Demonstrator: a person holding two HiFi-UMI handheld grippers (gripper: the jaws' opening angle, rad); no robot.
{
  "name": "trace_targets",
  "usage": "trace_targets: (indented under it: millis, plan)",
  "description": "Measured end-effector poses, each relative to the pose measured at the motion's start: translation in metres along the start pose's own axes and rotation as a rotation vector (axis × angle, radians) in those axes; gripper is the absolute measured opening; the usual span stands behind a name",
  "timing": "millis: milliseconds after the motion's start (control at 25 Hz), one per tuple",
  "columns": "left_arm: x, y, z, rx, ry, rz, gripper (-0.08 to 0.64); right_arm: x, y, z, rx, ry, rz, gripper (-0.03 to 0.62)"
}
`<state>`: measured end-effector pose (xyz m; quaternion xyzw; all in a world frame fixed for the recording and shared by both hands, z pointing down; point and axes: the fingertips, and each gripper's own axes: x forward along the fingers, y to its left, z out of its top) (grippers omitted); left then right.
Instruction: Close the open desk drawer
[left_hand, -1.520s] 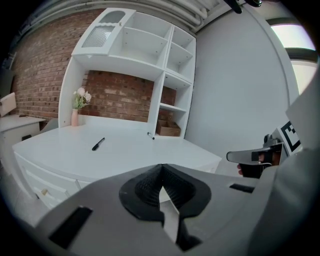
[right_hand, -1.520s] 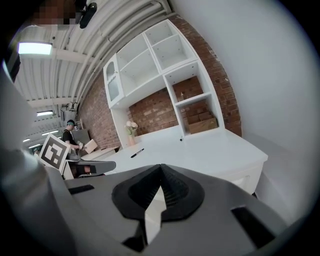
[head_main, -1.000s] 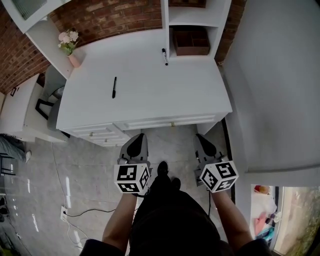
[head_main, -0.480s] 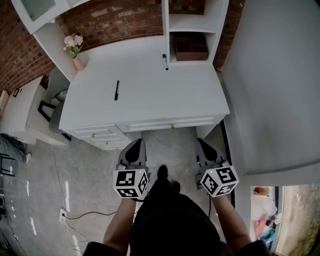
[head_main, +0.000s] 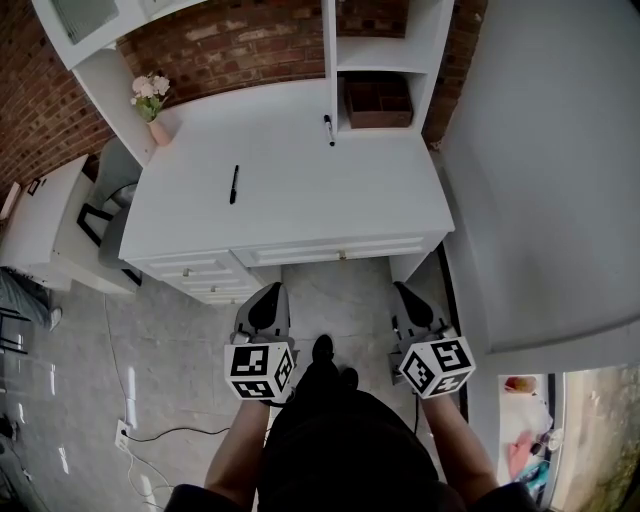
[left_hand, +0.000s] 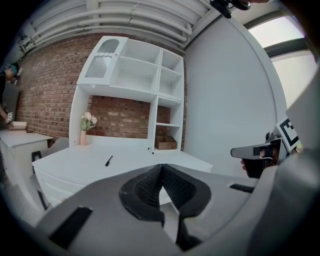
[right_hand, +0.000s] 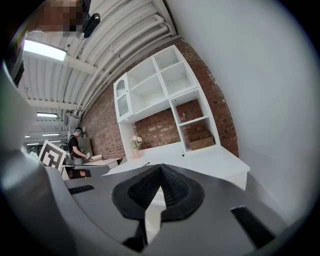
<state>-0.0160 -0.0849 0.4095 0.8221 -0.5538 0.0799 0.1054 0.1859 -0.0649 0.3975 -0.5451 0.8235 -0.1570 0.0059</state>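
Observation:
The white desk (head_main: 290, 190) stands ahead of me. Its left bank of drawers (head_main: 205, 275) steps out past the front edge, and a long middle drawer (head_main: 340, 249) sits nearly flush under the top. My left gripper (head_main: 268, 294) and right gripper (head_main: 407, 293) hover over the floor short of the desk, touching nothing. Both are shut and hold nothing, with the pads meeting in the left gripper view (left_hand: 161, 168) and the right gripper view (right_hand: 161, 168). The desk (left_hand: 125, 157) lies beyond the left jaws.
A black pen (head_main: 234, 184), a marker (head_main: 329, 128) and a flower vase (head_main: 152, 100) are on the desktop; a brown box (head_main: 378, 102) sits in the shelf. A chair (head_main: 100, 215) stands at left, a white wall (head_main: 540, 170) at right, a cable (head_main: 170, 435) on the floor.
Both grippers have drawn back a little from the desk and sit lower in the head view. They stay shut.

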Motion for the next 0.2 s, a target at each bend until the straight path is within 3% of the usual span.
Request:
trace_targets:
  millis: [200]
  plan:
    - [-0.0039, -0.003, -0.0019, -0.002, 0.002, 0.002, 0.009, -0.0063, 0.001, -0.0038, 0.015, 0.006, 0.002, 0.005]
